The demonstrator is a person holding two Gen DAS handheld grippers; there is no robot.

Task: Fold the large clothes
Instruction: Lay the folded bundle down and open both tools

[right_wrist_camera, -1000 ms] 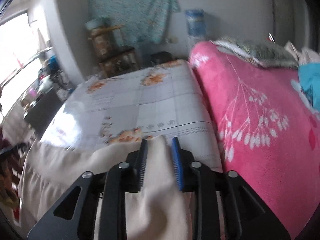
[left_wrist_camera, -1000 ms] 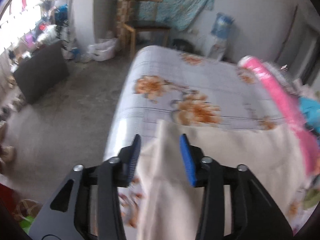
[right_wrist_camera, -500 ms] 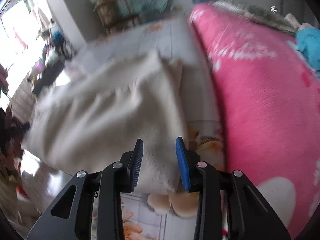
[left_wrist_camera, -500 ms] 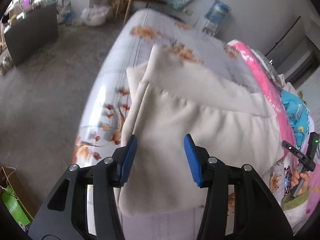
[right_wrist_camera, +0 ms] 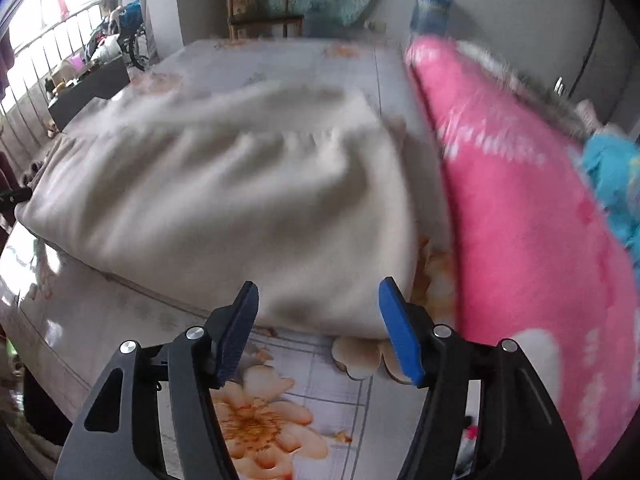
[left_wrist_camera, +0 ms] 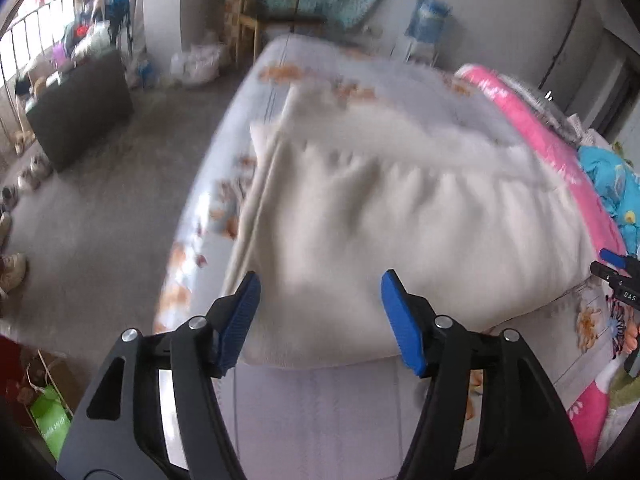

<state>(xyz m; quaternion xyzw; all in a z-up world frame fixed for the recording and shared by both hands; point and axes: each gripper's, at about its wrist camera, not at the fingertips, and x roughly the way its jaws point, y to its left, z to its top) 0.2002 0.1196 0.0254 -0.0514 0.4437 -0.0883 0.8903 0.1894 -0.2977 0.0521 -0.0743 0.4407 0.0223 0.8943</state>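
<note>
A large cream garment (left_wrist_camera: 400,224) lies folded over itself on the flowered bed sheet (left_wrist_camera: 320,396). My left gripper (left_wrist_camera: 320,312) hangs just above its near left edge; the jaws are opening and nothing is between the blue pads. In the right wrist view the same cream garment (right_wrist_camera: 240,200) fills the middle. My right gripper (right_wrist_camera: 318,320) hovers over its near right corner, jaws opening, the cloth below and free of the pads. The tip of the right gripper (left_wrist_camera: 612,264) shows at the far right of the left wrist view.
A pink blanket (right_wrist_camera: 520,220) lies along the garment's right side, with a turquoise cloth (right_wrist_camera: 612,176) beyond it. The bed's left edge drops to a grey floor (left_wrist_camera: 100,220) with a dark box (left_wrist_camera: 80,108), shoes and a wooden chair (left_wrist_camera: 264,20).
Both grippers let go of the cream cloth's far edge, pulled back toward the near edge of the garment and opened wider. The folded-over layer now lies flat.
</note>
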